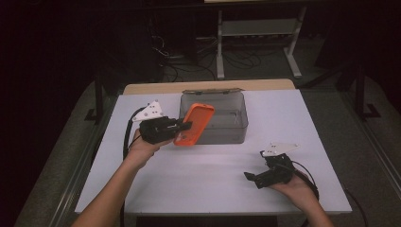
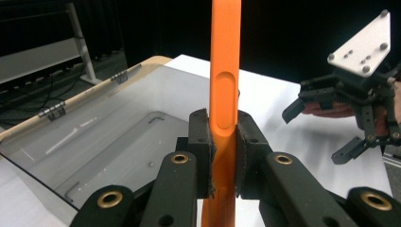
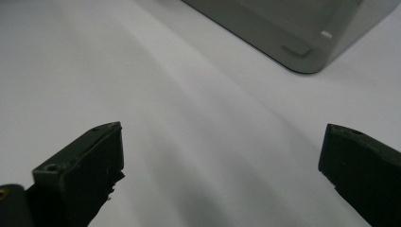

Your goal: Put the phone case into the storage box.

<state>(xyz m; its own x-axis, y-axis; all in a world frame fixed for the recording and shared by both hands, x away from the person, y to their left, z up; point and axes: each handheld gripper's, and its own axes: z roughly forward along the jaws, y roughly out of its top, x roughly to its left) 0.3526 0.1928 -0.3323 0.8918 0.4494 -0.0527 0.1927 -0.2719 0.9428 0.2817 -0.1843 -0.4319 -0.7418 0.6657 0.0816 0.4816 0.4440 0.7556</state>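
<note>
The left gripper (image 1: 188,126) is clamped on an orange phone case (image 1: 194,124) — in the left gripper view the pads (image 2: 201,156) press both faces of the case (image 2: 224,94), which stands edge-on between them. In the high view the case is held off the white tabletop (image 1: 203,175), tilted, in front of a grey translucent box (image 1: 227,118) at the tabletop's far middle. The right gripper (image 1: 253,178) rests low near the tabletop's right front, well apart from the case — its jaws stand wide with nothing between them, only bare tabletop (image 3: 189,118) and a corner of the box (image 3: 302,52) beyond.
</note>
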